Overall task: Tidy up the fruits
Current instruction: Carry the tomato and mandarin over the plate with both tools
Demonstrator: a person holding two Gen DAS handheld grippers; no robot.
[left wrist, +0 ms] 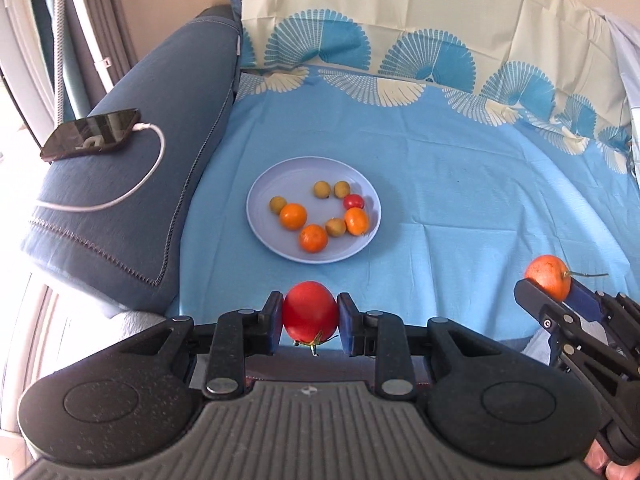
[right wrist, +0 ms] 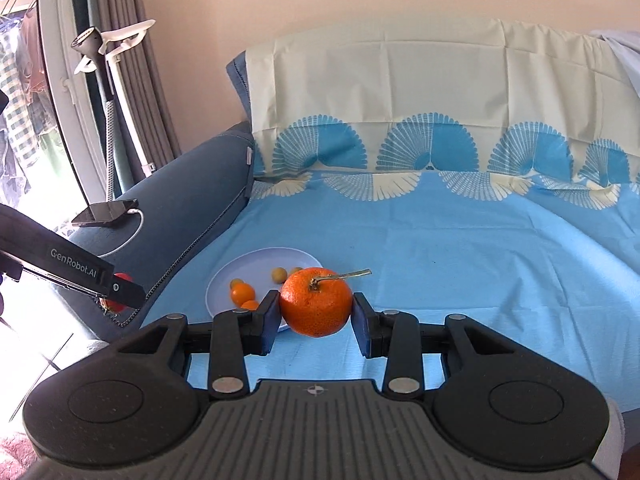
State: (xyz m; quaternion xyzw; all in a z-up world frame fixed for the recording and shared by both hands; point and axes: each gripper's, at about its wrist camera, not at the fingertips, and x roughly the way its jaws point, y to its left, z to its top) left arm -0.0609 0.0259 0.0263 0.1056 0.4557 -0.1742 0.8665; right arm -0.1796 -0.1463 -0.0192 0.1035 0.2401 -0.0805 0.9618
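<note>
Blue patterned bedsheet covers a bed or sofa seat and serves as the work surface; both hand-held tools are above its near edge. Nearest in the left wrist view: left gripper, blue pads clenched on the flanks of a smooth red oval tomato, green calyx pointing down toward the camera. Side grip looks chosen to keep the stem end clear of the pads. To its right, right gripper grasps a round orange mandarin with a dry stem, pads on opposite sides, stem up and free, so the stalk is not crushed. Both fruits are lifted off the sheet. Further out, left of centre, sits a pale lilac round plate flat on the sheet. It carries three small orange citrus fruits, four olive-green small round fruits and one small red cherry tomato, loosely ringed. Judgement: plate is the collecting point and both held fruits are bound for it; open space remains in the plate's middle and left part. Round fruit may roll on release. Beyond, at left, a blue padded armrest holds a black smartphone on a white charging cable, clear of the work. Farthest: cream sheet over the backrest, plain wall.
</note>
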